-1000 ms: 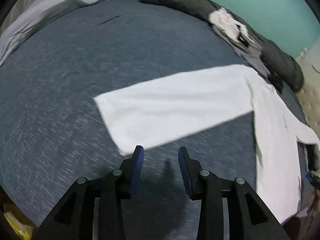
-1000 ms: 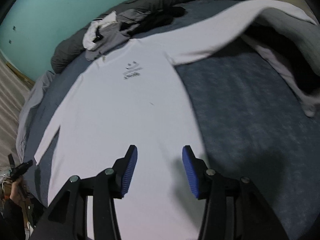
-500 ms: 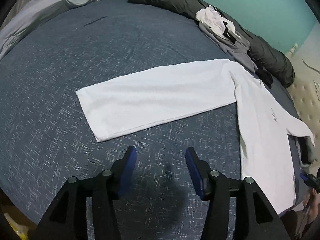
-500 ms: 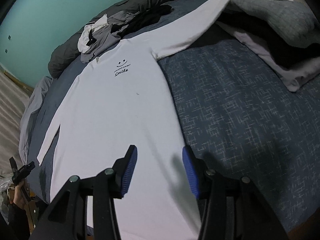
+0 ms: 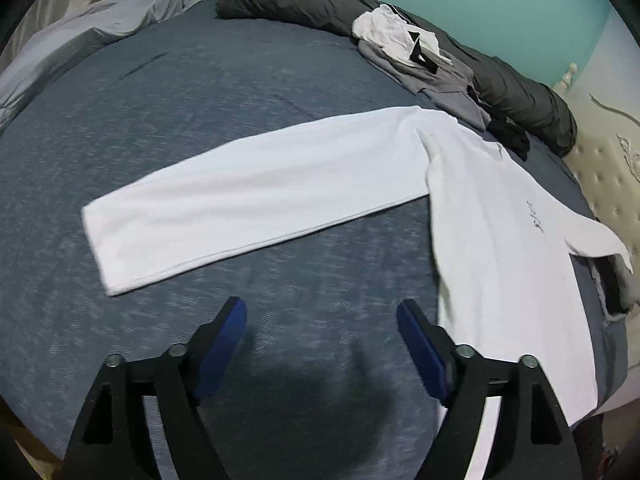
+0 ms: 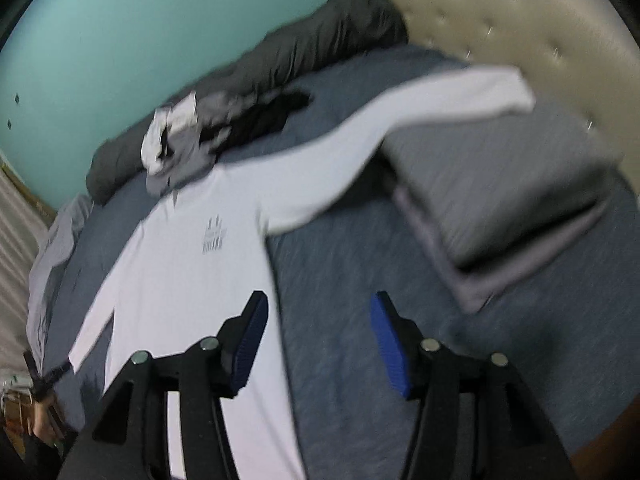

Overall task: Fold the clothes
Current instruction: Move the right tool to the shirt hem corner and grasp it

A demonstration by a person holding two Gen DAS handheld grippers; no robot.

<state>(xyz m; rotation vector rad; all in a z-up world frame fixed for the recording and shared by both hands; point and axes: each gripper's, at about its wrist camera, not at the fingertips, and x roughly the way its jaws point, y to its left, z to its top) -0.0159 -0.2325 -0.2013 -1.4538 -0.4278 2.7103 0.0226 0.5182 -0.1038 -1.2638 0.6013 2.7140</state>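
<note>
A white long-sleeved shirt [image 5: 492, 232] [image 6: 192, 272] with a small dark print lies spread flat on the blue bed cover [image 5: 200, 92]. One sleeve [image 5: 248, 200] stretches across the cover to the left. The other sleeve [image 6: 420, 108] drapes up over a grey pillow. My left gripper [image 5: 322, 312] hovers over bare cover below the sleeve, its jaws opening wide with nothing between them. My right gripper [image 6: 318, 308] hangs over the shirt's right side edge, jaws opening, nothing between them.
A pile of grey, white and black clothes [image 5: 416, 56] [image 6: 188, 136] lies against a dark rolled duvet [image 5: 312, 0] at the bed's far side. Grey pillows [image 6: 500, 184] sit beside a tufted headboard [image 6: 520, 12]. Another grey pillow [image 5: 100, 24] lies far left.
The left gripper drew back from the sleeve end and spread its jaws wide. The right gripper rose and swung right from over the shirt body to its edge, jaws widening.
</note>
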